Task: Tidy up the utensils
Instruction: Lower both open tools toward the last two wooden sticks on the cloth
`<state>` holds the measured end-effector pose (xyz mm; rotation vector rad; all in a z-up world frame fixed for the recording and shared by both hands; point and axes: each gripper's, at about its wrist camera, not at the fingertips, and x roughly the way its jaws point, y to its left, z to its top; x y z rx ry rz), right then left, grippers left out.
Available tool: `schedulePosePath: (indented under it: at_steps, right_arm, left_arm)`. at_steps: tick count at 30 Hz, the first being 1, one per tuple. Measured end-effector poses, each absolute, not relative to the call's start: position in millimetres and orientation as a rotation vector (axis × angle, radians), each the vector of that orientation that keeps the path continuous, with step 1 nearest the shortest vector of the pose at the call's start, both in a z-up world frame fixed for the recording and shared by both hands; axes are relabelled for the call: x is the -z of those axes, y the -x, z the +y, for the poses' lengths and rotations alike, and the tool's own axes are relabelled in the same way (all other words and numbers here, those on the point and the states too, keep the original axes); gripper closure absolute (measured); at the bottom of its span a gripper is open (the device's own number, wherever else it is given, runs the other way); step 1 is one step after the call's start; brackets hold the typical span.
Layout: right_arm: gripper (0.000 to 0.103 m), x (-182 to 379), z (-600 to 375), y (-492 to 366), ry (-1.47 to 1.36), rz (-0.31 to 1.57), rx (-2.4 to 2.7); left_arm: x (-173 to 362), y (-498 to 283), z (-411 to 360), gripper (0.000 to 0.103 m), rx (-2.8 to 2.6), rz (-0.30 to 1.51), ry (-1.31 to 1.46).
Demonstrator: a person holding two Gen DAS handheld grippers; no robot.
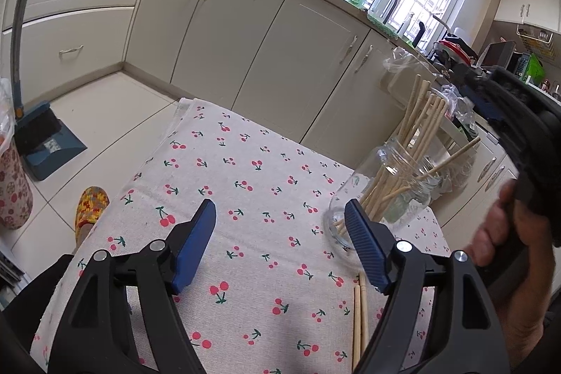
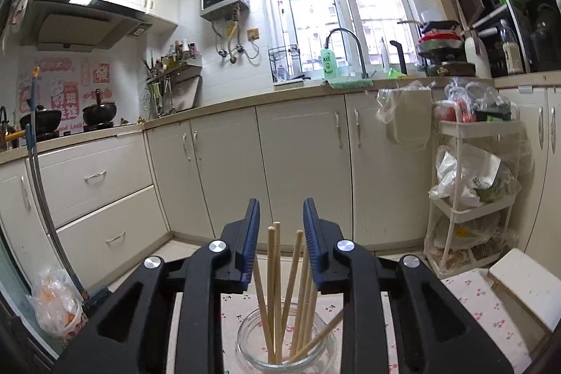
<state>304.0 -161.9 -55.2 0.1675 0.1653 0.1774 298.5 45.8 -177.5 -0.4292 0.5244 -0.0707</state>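
Chopsticks (image 1: 417, 142): most of the bundle is already standing in the jar (image 1: 396, 188), leaning against the rim at mixed angles. The jar sits on the cherry-print cloth (image 1: 252, 184), toward its far right corner as the left camera sees it.

Left to do: a loose pair (image 1: 360, 321) lies flat on the cloth, just in front of the jar. Nothing else loose is visible on the cloth, so my read is the task is nearly done, with that pair remaining.

Left gripper (image 1: 280, 244): fingers spread wide, empty. It hangs over the cloth with the jar base just beyond its right finger (image 1: 368, 251). The loose pair sits under and slightly inside that finger, partly hidden by it. No contact that I can see.

Right gripper (image 2: 281, 244): above the jar (image 2: 285, 346), looking across its mouth. Fingers are partly apart, and the tops of the standing chopsticks (image 2: 277, 286) show in the gap between them. The pads don't appear to pinch any stick, so I read it as released, holding nothing. Depth is hard to judge here; the sticks may be below the fingers rather than between them.

Likely next pick is the loose pair.
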Motion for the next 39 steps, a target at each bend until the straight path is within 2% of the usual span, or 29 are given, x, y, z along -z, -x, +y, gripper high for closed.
schedulePosePath:
  at_steps: [4, 8, 13, 17, 31, 33, 38, 39]
  right_arm:
    - [0.072, 50, -172, -267, -0.144, 0.164, -0.165]
    - [0.057, 81, -175, -237, -0.090, 0.348, -0.170]
    - [0.056, 144, -171, -234, -0.089, 0.661, -0.220]
    - [0.056, 169, -160, -244, -0.060, 0.784, -0.239]
    - [0.056, 191, -152, -256, 0.073, 0.945, -0.227]
    - [0.058, 191, -163, -254, 0.068, 0.958, -0.211]
    - [0.081, 191, -190, -251, 0.015, 0.984, -0.214]
    - [0.083, 191, -193, -251, 0.005, 0.988, -0.218]
  left_arm:
    - [178, -299, 47, 0.031, 0.069, 0.525, 0.435]
    - [178, -299, 47, 0.031, 0.070, 0.526, 0.434]
    - [179, -299, 47, 0.031, 0.064, 0.529, 0.440]
    - [181, -300, 48, 0.030, 0.055, 0.535, 0.449]
    - [183, -301, 49, 0.029, 0.052, 0.544, 0.455]
    - [183, -301, 49, 0.028, 0.052, 0.544, 0.454]
    - [180, -305, 24, 0.027, 0.090, 0.632, 0.325]
    - [181, -303, 16, 0.027, 0.118, 0.664, 0.299]
